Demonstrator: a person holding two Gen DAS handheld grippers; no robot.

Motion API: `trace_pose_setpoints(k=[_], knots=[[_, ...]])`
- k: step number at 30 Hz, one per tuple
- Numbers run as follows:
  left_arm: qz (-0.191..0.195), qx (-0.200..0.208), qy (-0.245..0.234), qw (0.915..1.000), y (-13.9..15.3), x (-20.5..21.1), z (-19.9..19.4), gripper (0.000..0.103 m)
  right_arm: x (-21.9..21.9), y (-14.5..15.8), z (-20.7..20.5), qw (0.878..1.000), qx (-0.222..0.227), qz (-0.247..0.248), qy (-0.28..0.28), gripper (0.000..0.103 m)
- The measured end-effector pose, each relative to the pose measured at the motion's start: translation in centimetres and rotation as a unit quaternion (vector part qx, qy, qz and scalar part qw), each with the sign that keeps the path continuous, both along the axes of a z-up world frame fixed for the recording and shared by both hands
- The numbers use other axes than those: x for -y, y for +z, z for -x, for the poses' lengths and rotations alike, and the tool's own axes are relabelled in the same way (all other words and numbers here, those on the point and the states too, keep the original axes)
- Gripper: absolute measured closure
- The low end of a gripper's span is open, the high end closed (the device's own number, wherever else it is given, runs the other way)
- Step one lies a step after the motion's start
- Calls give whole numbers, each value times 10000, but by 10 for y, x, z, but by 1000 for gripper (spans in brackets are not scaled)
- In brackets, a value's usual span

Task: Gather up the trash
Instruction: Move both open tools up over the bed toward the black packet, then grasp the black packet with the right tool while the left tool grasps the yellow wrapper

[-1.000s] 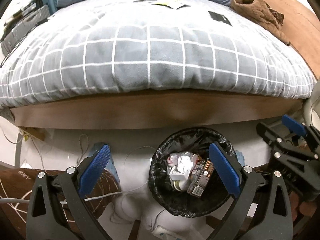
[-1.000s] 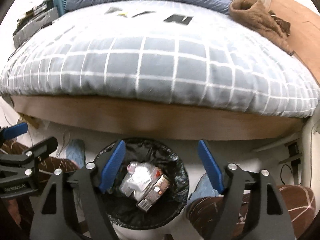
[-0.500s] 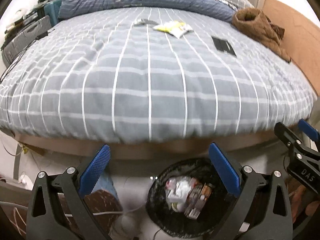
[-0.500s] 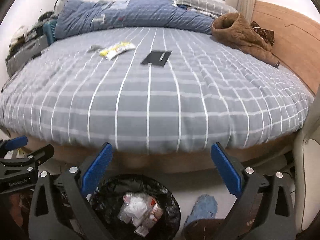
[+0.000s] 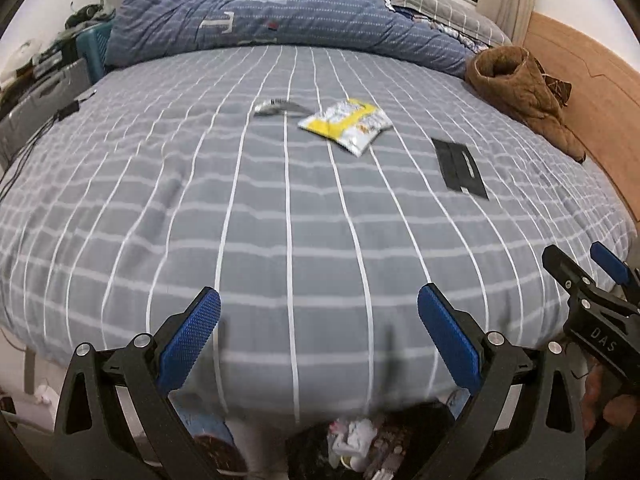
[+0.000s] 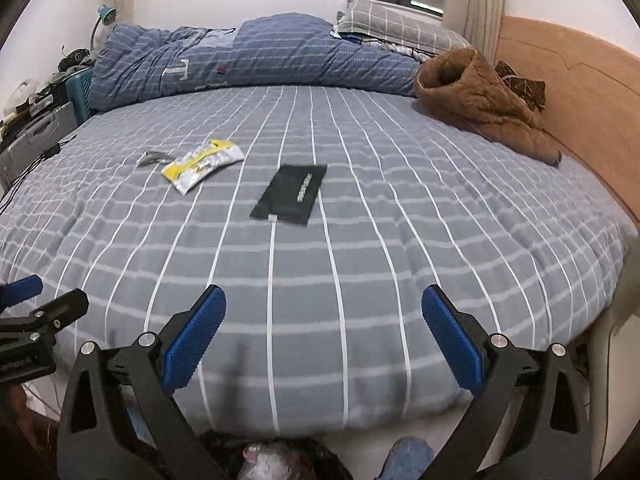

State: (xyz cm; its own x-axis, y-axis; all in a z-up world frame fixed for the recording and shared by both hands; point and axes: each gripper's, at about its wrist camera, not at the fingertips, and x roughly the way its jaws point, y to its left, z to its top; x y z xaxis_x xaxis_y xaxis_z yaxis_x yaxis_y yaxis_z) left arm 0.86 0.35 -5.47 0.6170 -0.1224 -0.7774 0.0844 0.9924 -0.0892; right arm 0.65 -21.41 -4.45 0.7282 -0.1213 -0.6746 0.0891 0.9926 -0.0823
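Bed (image 5: 280,220): grey checked cover; blue quilt (image 5: 280,16) and brown coat (image 5: 520,92) along far side.
Trash: yellow snack wrapper (image 5: 346,124), silver wrapper (image 5: 276,107) just beside it, black packet (image 5: 460,168) nearby.
Trash bin (image 5: 360,448): below bed edge, holds rubbish.
Left gripper (image 5: 318,340): jaws wide apart, empty.
Right gripper (image 6: 324,340): jaws wide apart, empty.

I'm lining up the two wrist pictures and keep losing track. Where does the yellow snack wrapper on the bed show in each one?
Left wrist: the yellow snack wrapper lies upper centre, slightly right of the middle, on the grey checked bedspread.
Right wrist: the wrapper lies left of centre, above mid-height.
Shared landmark: the flat black packet, to the wrapper's right in both views.
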Motion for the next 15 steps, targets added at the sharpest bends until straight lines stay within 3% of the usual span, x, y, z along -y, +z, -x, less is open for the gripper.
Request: trace_pose_setpoints(k=[15], knots=[[-116, 75, -149, 9998, -3, 10, -94, 6, 7, -17, -91, 9996, -232, -133, -66, 8]])
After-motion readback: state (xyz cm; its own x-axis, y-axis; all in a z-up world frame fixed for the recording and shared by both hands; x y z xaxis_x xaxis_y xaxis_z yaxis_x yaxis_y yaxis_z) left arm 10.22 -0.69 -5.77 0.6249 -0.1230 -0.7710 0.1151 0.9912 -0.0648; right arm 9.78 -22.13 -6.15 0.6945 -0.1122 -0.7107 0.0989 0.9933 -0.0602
